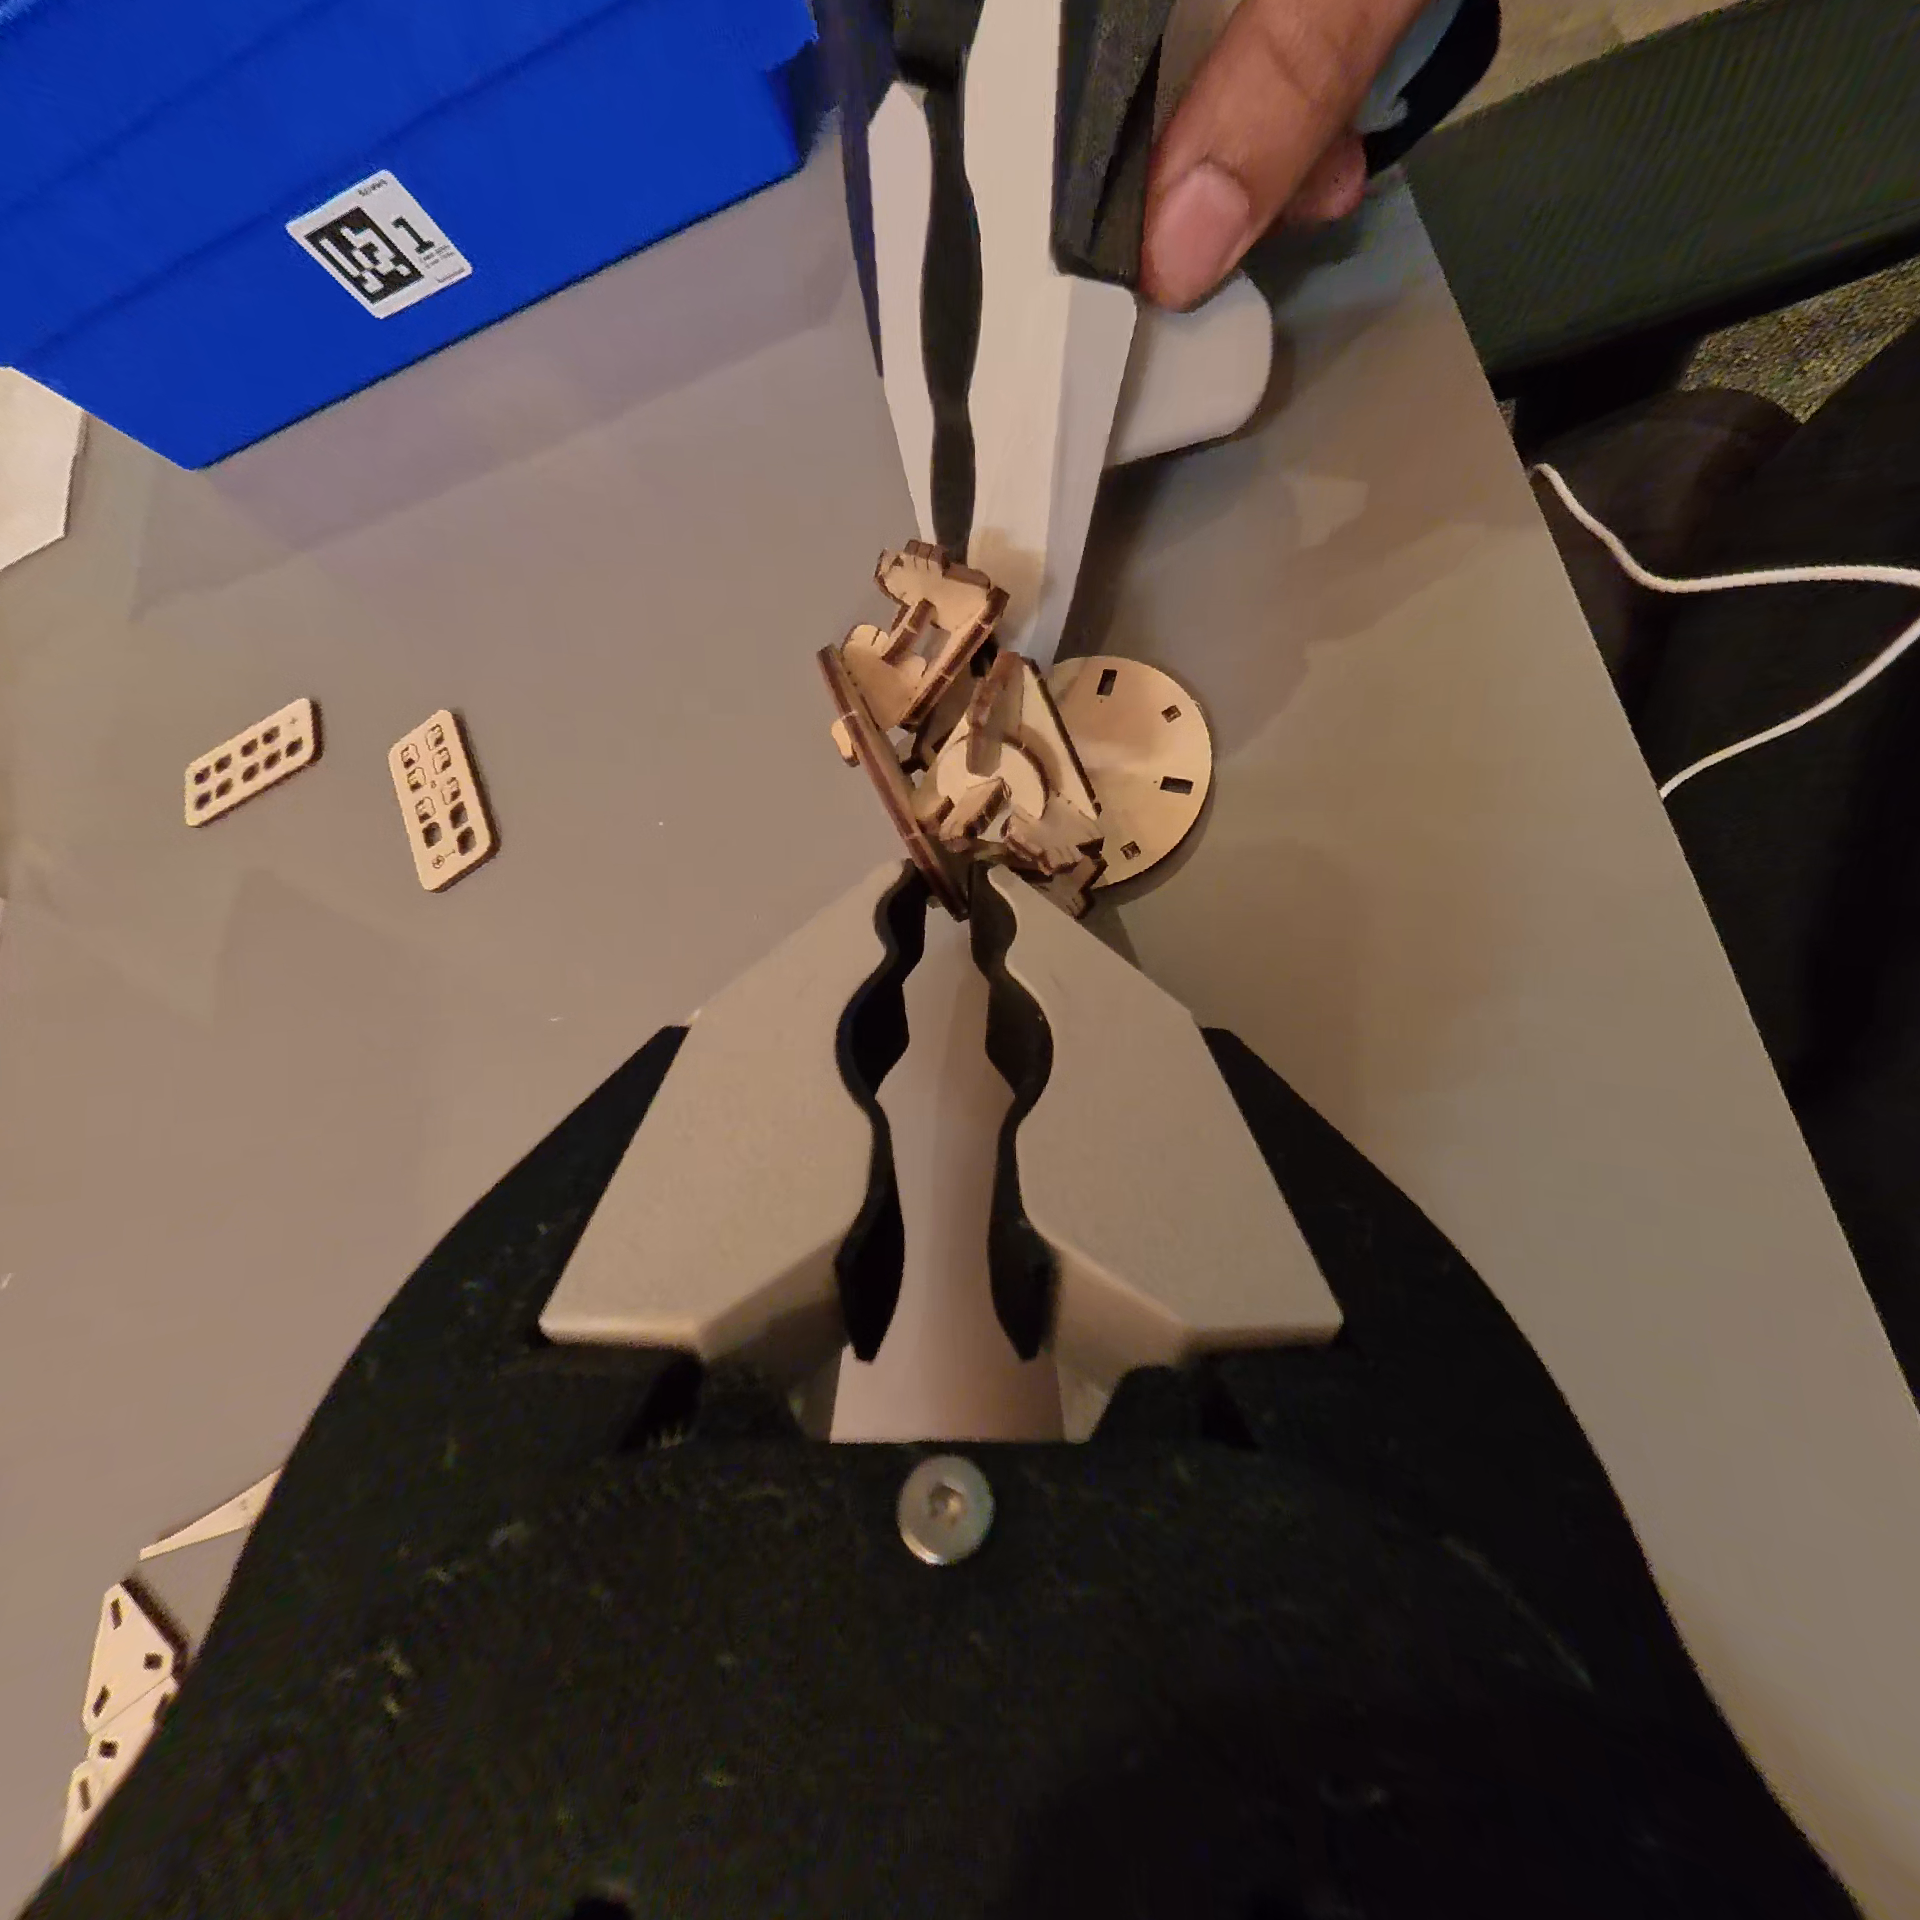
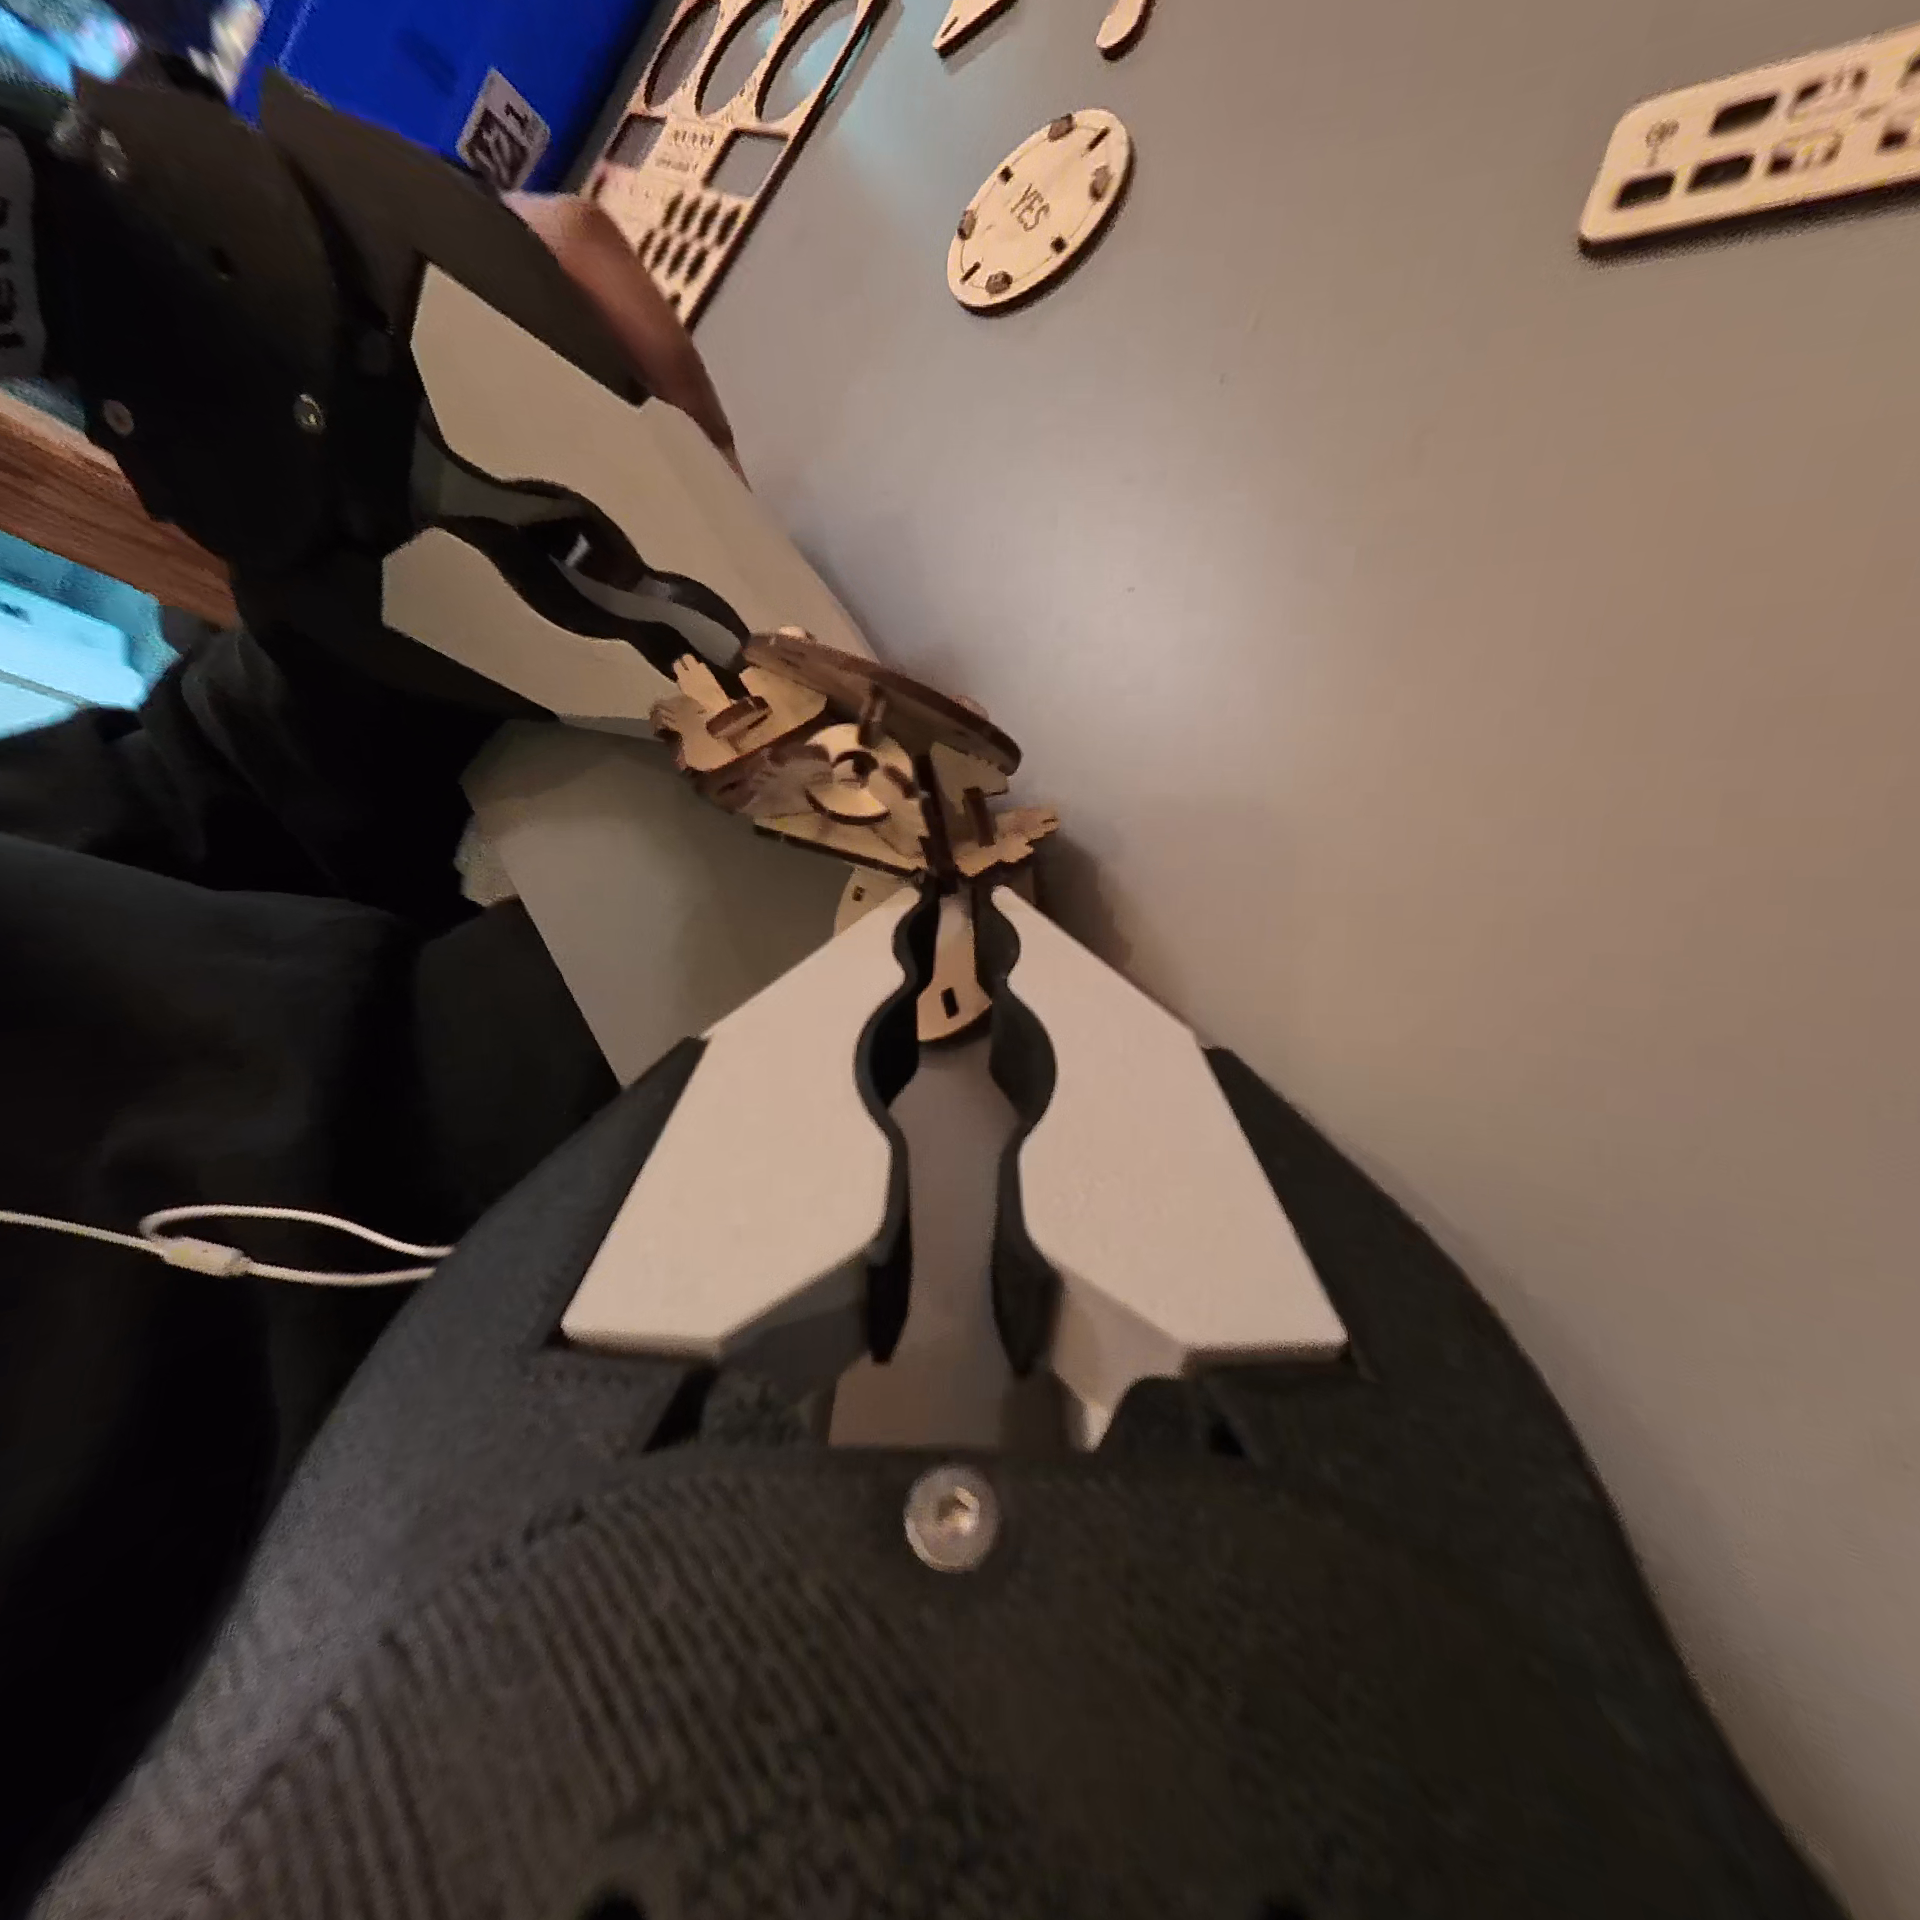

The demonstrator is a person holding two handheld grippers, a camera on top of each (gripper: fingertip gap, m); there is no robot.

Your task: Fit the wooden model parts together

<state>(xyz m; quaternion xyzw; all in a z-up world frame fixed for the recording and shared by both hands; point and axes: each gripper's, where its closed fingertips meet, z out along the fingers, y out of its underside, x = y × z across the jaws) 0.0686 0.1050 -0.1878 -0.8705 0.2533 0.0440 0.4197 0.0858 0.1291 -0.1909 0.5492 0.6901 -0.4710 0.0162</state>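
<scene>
A small wooden assembly (image 1: pixel 966 748) of slotted plywood pieces hangs just above the grey table (image 1: pixel 520 1039), held from both ends. My left gripper (image 1: pixel 943 896) is shut on the dark edge of the assembly's round plate. It also shows in the right wrist view (image 2: pixel 727 652), pinching that plate from the upper left. My right gripper (image 2: pixel 951 896) is shut on a thin upright tab of the assembly (image 2: pixel 852 769). It comes in from the top in the left wrist view (image 1: pixel 977 556). A loose round wooden disc (image 1: pixel 1153 769) with small slots lies on the table under the assembly.
A blue bin (image 1: pixel 312 156) with a marker label stands at the far left. Two small rectangular wooden plates (image 1: pixel 252 762) (image 1: pixel 444 800) lie left of the assembly. Another disc (image 2: pixel 1039 208), a cut-out wooden sheet (image 2: pixel 717 135) and a long plate (image 2: pixel 1745 156) lie farther off. The table edge and a white cable (image 1: pixel 1714 623) are close by. About 4 cm separates my left fingertips from my right. Between my left fingertips and the disc (image 2: pixel 1039 208) there is roughly 15 cm.
</scene>
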